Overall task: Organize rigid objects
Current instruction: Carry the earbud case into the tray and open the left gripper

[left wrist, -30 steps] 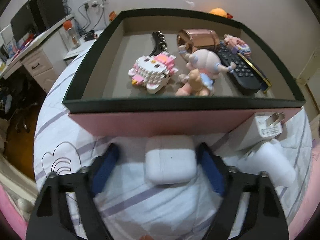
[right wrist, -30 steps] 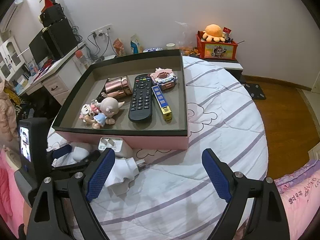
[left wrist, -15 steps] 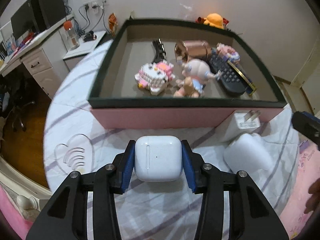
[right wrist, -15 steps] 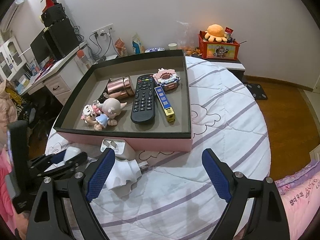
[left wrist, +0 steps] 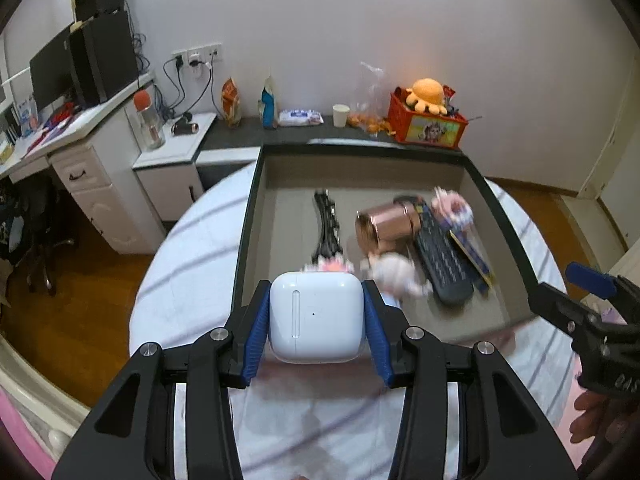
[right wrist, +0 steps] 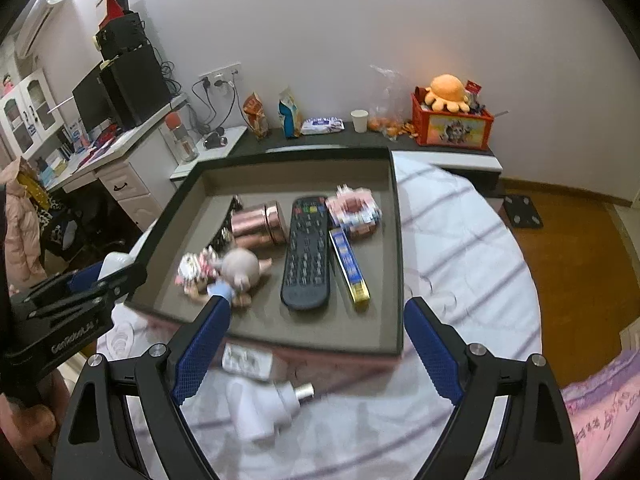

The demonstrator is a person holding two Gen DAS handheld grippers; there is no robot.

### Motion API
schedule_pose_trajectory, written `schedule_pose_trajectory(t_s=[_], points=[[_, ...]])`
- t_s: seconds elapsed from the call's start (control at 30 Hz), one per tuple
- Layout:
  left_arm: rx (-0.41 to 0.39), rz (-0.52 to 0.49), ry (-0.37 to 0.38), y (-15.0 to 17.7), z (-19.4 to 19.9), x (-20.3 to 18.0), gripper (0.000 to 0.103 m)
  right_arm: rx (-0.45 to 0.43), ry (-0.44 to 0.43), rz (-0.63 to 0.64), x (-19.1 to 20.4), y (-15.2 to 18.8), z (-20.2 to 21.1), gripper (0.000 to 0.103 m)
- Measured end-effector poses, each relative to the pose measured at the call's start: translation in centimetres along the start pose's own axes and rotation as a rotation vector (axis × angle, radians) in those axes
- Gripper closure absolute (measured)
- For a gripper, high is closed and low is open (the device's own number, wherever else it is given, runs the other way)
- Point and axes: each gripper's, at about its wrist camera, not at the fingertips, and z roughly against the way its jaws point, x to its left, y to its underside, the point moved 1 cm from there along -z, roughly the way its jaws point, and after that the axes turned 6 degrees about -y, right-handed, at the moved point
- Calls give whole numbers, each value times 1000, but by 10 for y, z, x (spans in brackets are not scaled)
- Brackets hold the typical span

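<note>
My left gripper (left wrist: 316,316) is shut on a white earbuds case (left wrist: 316,316) and holds it raised at the near edge of the dark-rimmed tray (left wrist: 246,216). The case (right wrist: 114,262) also shows at the tray's left rim in the right wrist view. In the tray lie a black remote (right wrist: 306,252), a copper tin (right wrist: 260,222), a doll figure (right wrist: 236,272), block figures (right wrist: 354,210), a blue-gold bar (right wrist: 350,268) and a black comb (left wrist: 326,220). My right gripper (right wrist: 316,344) is open and empty, above the tray's near rim. A white plug adapter (right wrist: 260,404) and a charger (right wrist: 246,360) lie on the striped cloth below it.
The tray (right wrist: 394,240) sits on a round table with a white striped cloth (right wrist: 460,248). A dark shelf behind holds snack bags, a paper cup (left wrist: 341,115) and a red box with an orange plush (left wrist: 428,120). A white desk (left wrist: 80,152) stands at left.
My left gripper closed on the earbuds case, lifted it off the cloth and carried it up over the tray's near edge. My right gripper moved forward toward the tray, still open.
</note>
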Motion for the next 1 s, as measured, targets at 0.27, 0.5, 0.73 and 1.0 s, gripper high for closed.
schedule_pose_trajectory(t_s=[0.27, 0.5, 0.73, 1.0], points=[[38, 12, -5, -50, -65, 1, 58, -20, 5, 1, -6, -42, -29, 13], [136, -2, -27, -63, -122, -1, 58, 4, 16, -24, -21, -54, -56, 13], [148, -5, -39, -62, -130, -4, 47, 20, 16, -35, -26, -53, -63, 13], [15, -19, -37, -57, -78, -9, 0, -4, 20, -28, -19, -46, -42, 13]])
